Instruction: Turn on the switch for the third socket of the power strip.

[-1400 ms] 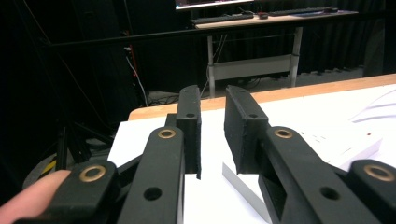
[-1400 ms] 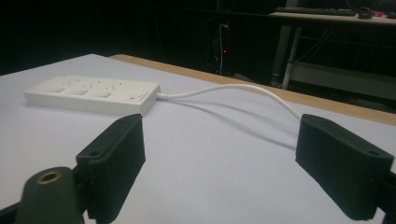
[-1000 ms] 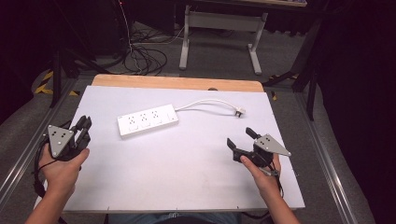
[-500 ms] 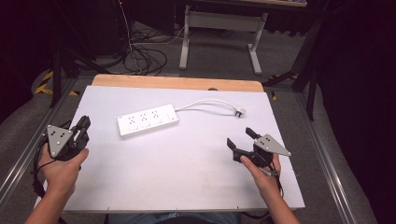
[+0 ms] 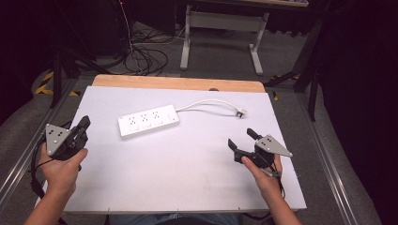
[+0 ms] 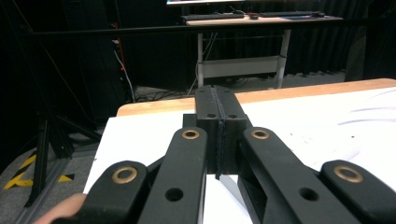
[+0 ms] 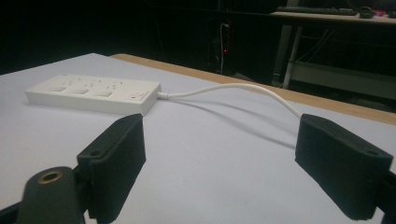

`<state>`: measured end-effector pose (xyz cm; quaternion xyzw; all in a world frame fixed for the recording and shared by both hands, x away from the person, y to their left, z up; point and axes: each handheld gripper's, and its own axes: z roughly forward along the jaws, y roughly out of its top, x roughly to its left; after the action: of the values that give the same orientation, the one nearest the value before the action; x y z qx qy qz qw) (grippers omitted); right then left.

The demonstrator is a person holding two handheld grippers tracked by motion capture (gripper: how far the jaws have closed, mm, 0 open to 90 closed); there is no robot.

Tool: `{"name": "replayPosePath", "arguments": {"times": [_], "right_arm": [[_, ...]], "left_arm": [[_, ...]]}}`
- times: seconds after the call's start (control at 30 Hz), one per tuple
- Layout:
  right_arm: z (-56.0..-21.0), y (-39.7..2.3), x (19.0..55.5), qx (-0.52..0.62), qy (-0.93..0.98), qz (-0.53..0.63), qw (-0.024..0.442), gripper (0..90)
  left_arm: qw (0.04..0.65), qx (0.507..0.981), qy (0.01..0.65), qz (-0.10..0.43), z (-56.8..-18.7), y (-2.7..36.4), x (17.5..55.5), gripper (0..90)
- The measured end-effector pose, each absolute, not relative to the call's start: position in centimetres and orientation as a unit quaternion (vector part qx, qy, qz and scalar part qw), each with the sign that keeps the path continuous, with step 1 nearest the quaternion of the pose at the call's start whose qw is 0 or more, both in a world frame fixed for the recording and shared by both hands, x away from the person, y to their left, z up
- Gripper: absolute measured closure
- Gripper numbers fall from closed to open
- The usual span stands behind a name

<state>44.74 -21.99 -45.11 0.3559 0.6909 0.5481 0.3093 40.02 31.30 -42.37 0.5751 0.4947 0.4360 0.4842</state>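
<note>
The white power strip (image 5: 148,120) is lying rigid and light on the table (image 5: 187,187); grasping across its narrow body suits. The left hand-held gripper (image 5: 83,125) has just been closing, pressed together empty, while the right hand-held gripper (image 5: 241,138) is resting spread.

No text, label, brand or number can be read anywhere, neither on the white power strip (image 5: 148,121) nor on the grey plates of the grippers; its markings are too small and blurred to make out

We see a rectangular table (image 5: 155,187) with a white matte top and a bare wooden strip along its far edge. On it lies a white plastic power strip (image 5: 148,121), its white cord (image 5: 206,102) curving right to a plug (image 5: 241,112).
</note>
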Motion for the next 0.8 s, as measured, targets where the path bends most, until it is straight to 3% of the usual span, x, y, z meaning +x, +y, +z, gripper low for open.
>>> {"name": "replayPosePath", "arguments": {"times": [0.8], "right_arm": [[-45.2, -22.2, 44.5, 0.363, 0.690, 0.544, 0.310, 16.8]], "left_arm": [[0.483, 0.592, 0.495, 0.413, -42.4, 30.6, 41.7, 89.8]]}}
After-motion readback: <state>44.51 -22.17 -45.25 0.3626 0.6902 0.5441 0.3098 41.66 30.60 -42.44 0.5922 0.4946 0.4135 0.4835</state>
